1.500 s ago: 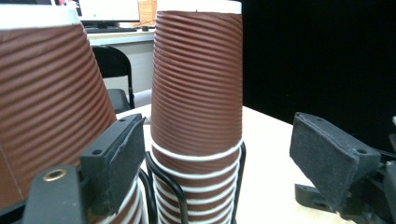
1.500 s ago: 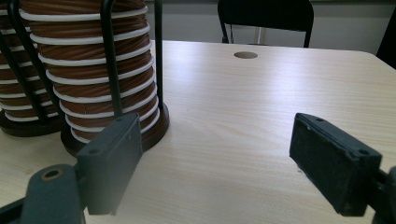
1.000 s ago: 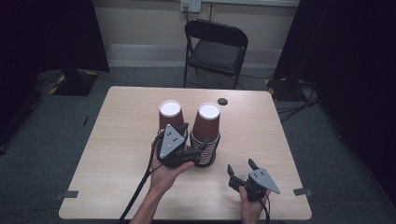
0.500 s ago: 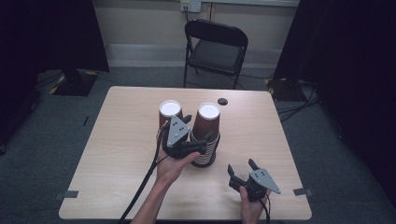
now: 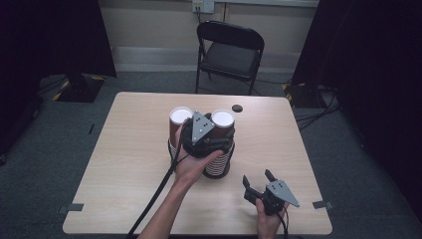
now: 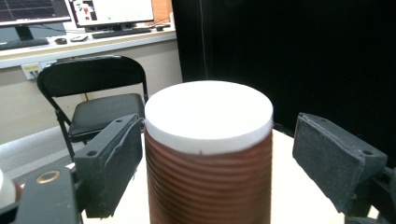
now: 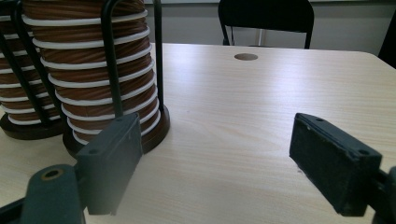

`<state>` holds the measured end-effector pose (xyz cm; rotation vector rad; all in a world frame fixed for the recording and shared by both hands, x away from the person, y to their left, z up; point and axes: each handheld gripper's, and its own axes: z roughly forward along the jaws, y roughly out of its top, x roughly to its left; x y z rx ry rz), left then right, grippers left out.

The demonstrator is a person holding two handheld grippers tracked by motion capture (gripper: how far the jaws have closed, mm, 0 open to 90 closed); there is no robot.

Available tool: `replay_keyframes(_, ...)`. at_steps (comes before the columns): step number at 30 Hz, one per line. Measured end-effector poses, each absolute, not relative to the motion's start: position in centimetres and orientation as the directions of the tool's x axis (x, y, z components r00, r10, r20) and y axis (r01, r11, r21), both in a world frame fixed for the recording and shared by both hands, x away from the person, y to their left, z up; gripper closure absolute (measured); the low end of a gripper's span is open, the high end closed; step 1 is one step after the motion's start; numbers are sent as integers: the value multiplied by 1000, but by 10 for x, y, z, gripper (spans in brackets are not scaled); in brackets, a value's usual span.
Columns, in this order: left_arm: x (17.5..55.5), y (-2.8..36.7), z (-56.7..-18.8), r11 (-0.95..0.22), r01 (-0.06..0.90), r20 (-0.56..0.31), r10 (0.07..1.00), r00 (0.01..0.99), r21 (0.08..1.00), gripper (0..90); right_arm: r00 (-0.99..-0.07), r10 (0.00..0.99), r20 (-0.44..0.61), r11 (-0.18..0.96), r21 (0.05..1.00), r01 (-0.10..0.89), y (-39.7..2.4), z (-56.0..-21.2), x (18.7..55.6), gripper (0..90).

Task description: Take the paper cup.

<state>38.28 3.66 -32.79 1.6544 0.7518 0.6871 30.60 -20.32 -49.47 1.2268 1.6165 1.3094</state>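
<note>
Dark curtains hang on both sides of the room, a black folding chair (image 5: 229, 52) stands behind the pale wooden desk (image 5: 124, 164), and near the desk's middle sits a black wire cup rack (image 5: 219, 167) with two tall stacks of brown ribbed paper cups with white rims. The left stack (image 5: 180, 117) and the right stack (image 5: 223, 119) stand side by side in that rack. Just behind the rack, a small dark round hole (image 5: 237, 108) marks the desktop.

The left claw (image 5: 201, 139) hovers at the top of the right stack, jaws wide, one pad (image 6: 112, 163) on each side of the topmost cup (image 6: 208, 154), not touching it. The right claw (image 5: 259, 183) waits nearer the person than the rack and to its right, low over the desk, jaws also wide and empty.

My read: these cups are light, thin-walled and crush easily, and nested ones tend to cling. A gentle squeeze on the ribbed wall just below the rim looks best, with a straight lift to free one.
</note>
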Motion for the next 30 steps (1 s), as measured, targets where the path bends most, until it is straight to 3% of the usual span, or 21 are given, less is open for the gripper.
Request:
replay_keyframes(18,400,21,-330,-220,176,72,797,600,959,168,-304,952,34,38,973,226,-203,-495,305,162)
replay_keyframes(30,410,17,-333,-215,250,24,802,597,944,202,-307,951,39,32,974,224,-204,-495,305,164)
